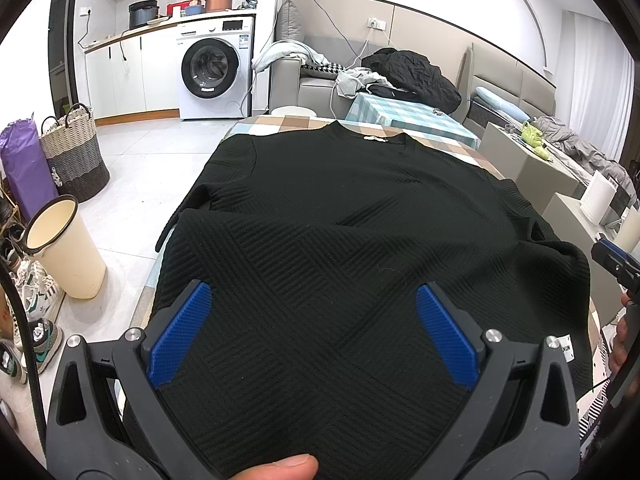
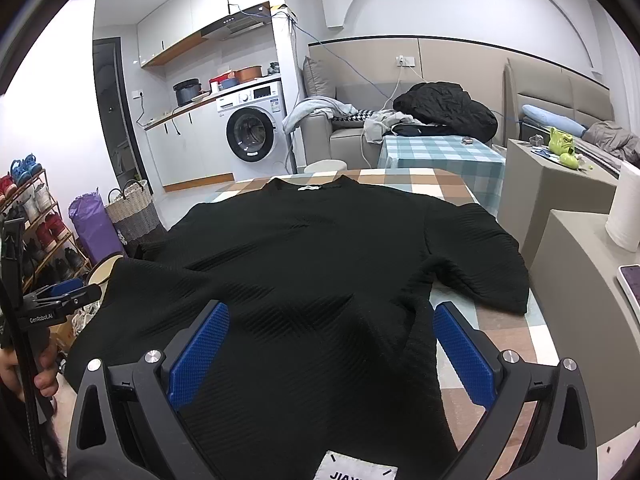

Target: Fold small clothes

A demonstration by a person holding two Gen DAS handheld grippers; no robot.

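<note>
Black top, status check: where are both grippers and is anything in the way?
Left gripper open, fingers straddling the hem. Right gripper open, same. Black top spread on checkered table, collar far, near edge rumpled. Nothing lying on it.

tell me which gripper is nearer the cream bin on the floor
Left. The left gripper is over the black top's bin-side edge, near the cream bin; the right gripper is at the far side.

Black sweater covers most of the desk

The black sweater (image 2: 304, 264) fills the desk (image 2: 404, 178) ahead; bare checkered cloth shows at 12 and 3 o'clock. A paper towel roll (image 2: 624, 216) and grey cabinet (image 2: 580, 280) crowd 3 o'clock; the cream bin (image 1: 66, 248) stands at 9.
</note>
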